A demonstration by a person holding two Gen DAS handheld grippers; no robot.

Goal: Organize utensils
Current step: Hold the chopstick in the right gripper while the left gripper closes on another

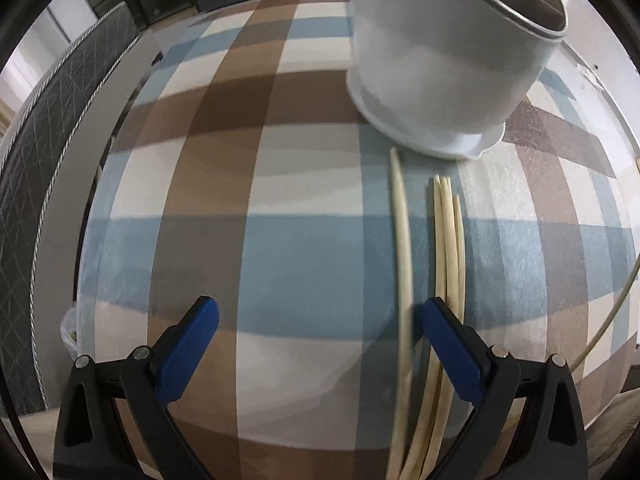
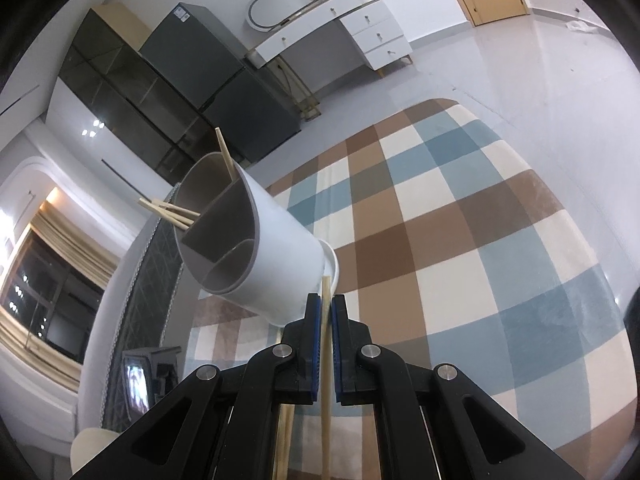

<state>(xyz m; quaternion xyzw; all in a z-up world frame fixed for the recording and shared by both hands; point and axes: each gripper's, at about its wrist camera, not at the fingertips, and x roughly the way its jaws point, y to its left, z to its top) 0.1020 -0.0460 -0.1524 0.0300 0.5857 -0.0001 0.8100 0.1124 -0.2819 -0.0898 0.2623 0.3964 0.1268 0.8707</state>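
Pale wooden chopstick (image 2: 326, 360) clamped in the closed right gripper (image 2: 325, 312), to be lifted tip-first into a free compartment of the white utensil holder (image 2: 276, 264); the left gripper (image 1: 320, 320), jaws wide open, hovers over loose chopsticks (image 1: 448, 240) on the checked cloth (image 1: 280, 240).

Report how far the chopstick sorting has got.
Done: several chopsticks already stand in the white holder, in its divided compartments. In hand: the right hand-held gripper is shut on one chopstick. Left: loose chopsticks lie on the checked cloth by the holder's base, and the left hand-held gripper is open above them.
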